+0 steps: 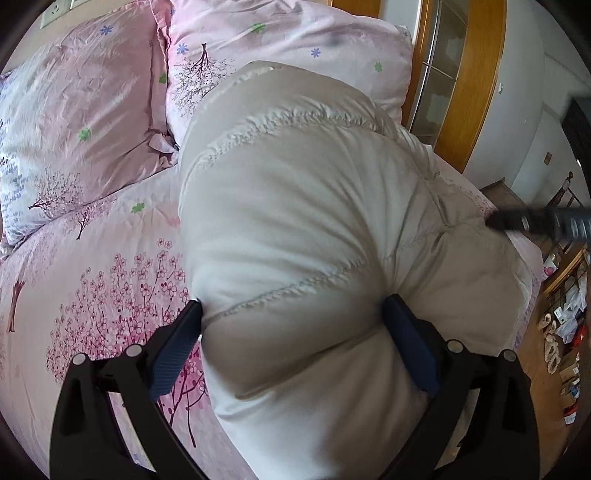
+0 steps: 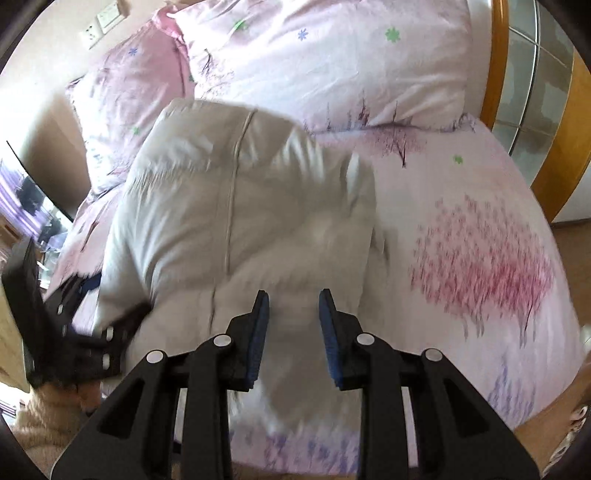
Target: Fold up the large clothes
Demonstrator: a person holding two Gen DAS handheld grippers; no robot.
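Nearest the left wrist lens, the left gripper (image 1: 291,332) is seen with its black arms spread wide and its blue-padded fingers (image 1: 173,350) pressed into either side of a thick bulge of the white quilted puffer coat (image 1: 295,221); the padded garment is squeezed between the pads, so a wide grasp on the coat is shown. The coat is bunched up into a tall, rounded heap, its stitched seams curving across the front, and it is laid on the pink bedsheet printed with cherry-blossom trees (image 1: 92,295).

In the right wrist view, the right gripper (image 2: 293,332) is held above the near part of the same coat (image 2: 229,206), its blue pads (image 2: 258,332) parted with a clear gap, and nothing is pinched between them: the fingers are released. White fabric is seen through the gap, blurred by motion. To the left, the left gripper (image 2: 92,325) is caught at the coat's edge, dark and blurred.

Beyond the coat, two pink floral pillows (image 1: 85,110) are propped side by side at the head of the bed, the right one touched by the garment's far end. Further off, a curved wooden frame with glass panels (image 1: 461,74) is seen at the right, and a white wall socket (image 2: 99,26) is mounted above the pillows.
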